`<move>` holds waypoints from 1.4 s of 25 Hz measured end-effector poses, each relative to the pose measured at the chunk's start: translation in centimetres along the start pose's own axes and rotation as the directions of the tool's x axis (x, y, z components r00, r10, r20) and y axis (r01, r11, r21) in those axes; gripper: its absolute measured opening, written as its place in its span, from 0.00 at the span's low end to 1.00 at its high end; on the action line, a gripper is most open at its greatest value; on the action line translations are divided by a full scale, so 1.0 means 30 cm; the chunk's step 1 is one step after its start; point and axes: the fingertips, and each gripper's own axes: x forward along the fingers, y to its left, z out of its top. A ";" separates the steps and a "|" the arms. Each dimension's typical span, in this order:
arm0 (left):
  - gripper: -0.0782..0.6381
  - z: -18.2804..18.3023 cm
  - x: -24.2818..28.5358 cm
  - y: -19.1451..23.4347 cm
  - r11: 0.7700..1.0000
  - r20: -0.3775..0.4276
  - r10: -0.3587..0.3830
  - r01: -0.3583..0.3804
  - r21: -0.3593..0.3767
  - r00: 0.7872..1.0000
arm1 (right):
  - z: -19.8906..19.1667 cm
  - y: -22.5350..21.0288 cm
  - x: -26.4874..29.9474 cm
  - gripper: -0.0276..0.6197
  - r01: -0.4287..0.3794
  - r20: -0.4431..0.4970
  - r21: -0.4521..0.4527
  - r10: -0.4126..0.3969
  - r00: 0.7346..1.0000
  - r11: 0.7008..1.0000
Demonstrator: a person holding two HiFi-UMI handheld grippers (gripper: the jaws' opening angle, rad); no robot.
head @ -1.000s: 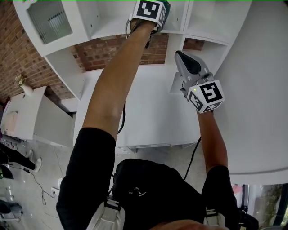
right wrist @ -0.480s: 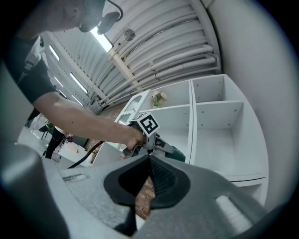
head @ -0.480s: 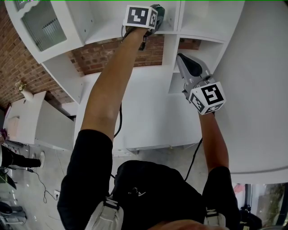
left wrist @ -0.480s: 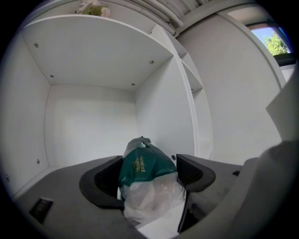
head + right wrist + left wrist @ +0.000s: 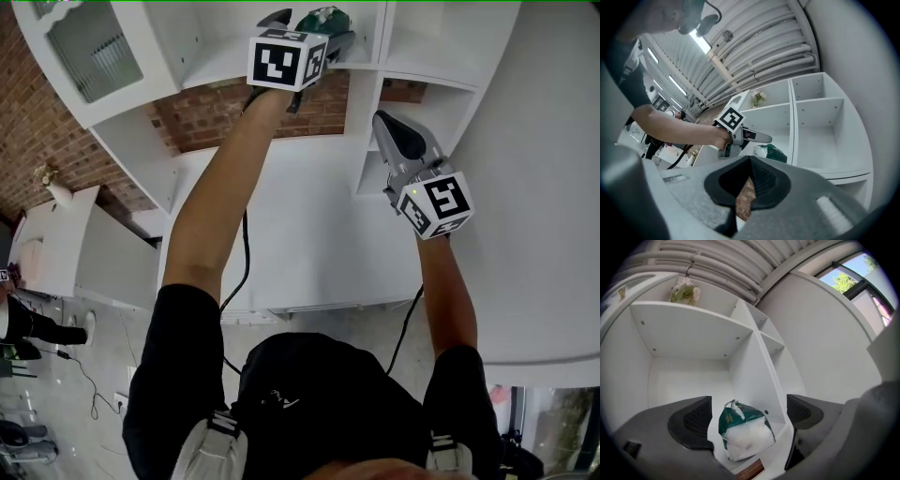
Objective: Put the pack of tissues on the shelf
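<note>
Left gripper [image 5: 747, 414] is raised up to the white shelf [image 5: 780, 434]. Its jaws are opening and stand wide apart. The pack of tissues [image 5: 745, 430] is between them, but neither pad presses on it; there is a gap on both sides. The pack stands on the shelf board on its own, green top up and clear white part below. It is near the front edge, just beside the upright divider [image 5: 750, 380] on its right. In the head view the pack [image 5: 323, 19] shows just past the left gripper's marker cube [image 5: 281, 61], at the top of the frame.

Right gripper [image 5: 749, 164] has its jaws together, tips touching, with nothing between them. It is held lower and off to the right, well apart from the pack, in front of the right-hand compartments.

The person's left arm [image 5: 225, 187] is stretched up towards the shelf. A brick wall [image 5: 225, 108] shows under the shelf board, behind the unit. A bunch of flowers [image 5: 684, 290] sits on top of the unit, above the compartment with the pack.
</note>
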 end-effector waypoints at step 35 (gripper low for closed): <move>0.11 -0.278 -0.655 -0.433 0.985 0.244 -0.139 0.159 -0.064 0.960 | 0.001 0.310 -0.127 0.04 0.064 0.069 0.061 -0.068 0.995 0.996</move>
